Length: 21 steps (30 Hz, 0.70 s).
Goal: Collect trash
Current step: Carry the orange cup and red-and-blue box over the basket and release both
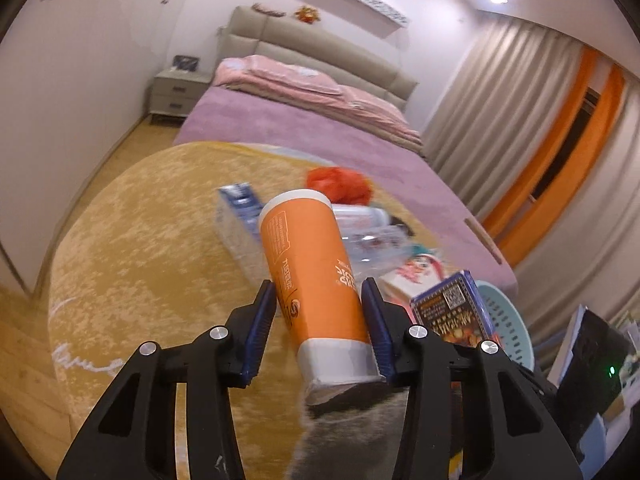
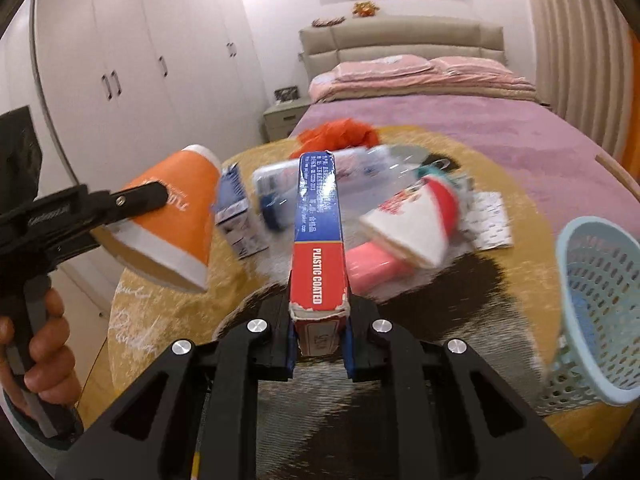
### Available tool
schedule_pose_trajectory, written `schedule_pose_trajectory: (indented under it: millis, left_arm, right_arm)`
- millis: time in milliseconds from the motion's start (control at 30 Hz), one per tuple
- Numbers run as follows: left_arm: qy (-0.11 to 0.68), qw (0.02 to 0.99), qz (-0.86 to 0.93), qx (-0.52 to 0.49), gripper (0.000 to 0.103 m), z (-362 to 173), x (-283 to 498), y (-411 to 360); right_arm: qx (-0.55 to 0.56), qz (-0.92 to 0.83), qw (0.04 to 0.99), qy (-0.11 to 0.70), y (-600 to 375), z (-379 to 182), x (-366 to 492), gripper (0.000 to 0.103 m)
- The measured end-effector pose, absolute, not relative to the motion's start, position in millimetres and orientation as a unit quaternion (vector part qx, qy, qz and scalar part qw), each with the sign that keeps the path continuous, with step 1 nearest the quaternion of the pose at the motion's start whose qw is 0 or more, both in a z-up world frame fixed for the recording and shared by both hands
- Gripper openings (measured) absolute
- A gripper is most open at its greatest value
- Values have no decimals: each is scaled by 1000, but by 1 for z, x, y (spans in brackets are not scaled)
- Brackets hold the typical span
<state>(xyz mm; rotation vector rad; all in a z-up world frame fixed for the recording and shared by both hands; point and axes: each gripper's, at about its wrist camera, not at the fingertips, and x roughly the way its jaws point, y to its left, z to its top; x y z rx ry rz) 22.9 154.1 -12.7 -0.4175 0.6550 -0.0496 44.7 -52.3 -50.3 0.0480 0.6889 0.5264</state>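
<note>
My left gripper (image 1: 320, 300) is shut on an orange paper cup (image 1: 312, 276), held in the air above the yellow round rug; the cup also shows in the right wrist view (image 2: 168, 216), at the left. My right gripper (image 2: 318, 332) is shut on a red and blue card box (image 2: 318, 240), which also shows in the left wrist view (image 1: 456, 308). A light blue mesh basket (image 2: 600, 312) stands at the right on the rug. On the rug lie a clear plastic bottle (image 2: 328, 184), a red and white paper cup (image 2: 416, 224), an orange plastic bag (image 2: 340, 132) and a blue and white box (image 2: 236, 208).
A pink item (image 2: 372, 268) and a white blister sheet (image 2: 488, 220) lie on the yellow rug (image 1: 140, 240). A bed with a purple cover (image 2: 460, 128) stands behind. White wardrobes (image 2: 140, 60) are at the left, curtains (image 1: 500, 100) at the right. A nightstand (image 1: 176, 96) is by the bed.
</note>
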Motion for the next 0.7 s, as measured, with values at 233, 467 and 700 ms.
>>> schedule_pose_trajectory:
  millis: [233,467,700]
  left_arm:
    - [321,928,-81,-170,43,-3,47,97]
    - [321,927,-148,-125,43,3,77,23]
    - [321,915,-222,-99,44,-2,107,-56]
  right_arm:
    - [70,211,921,321,-109,-40,57,15]
    - [141,141,919,340,-182,-53,75,15]
    - [154,21,925,348,-250,-74,89,15]
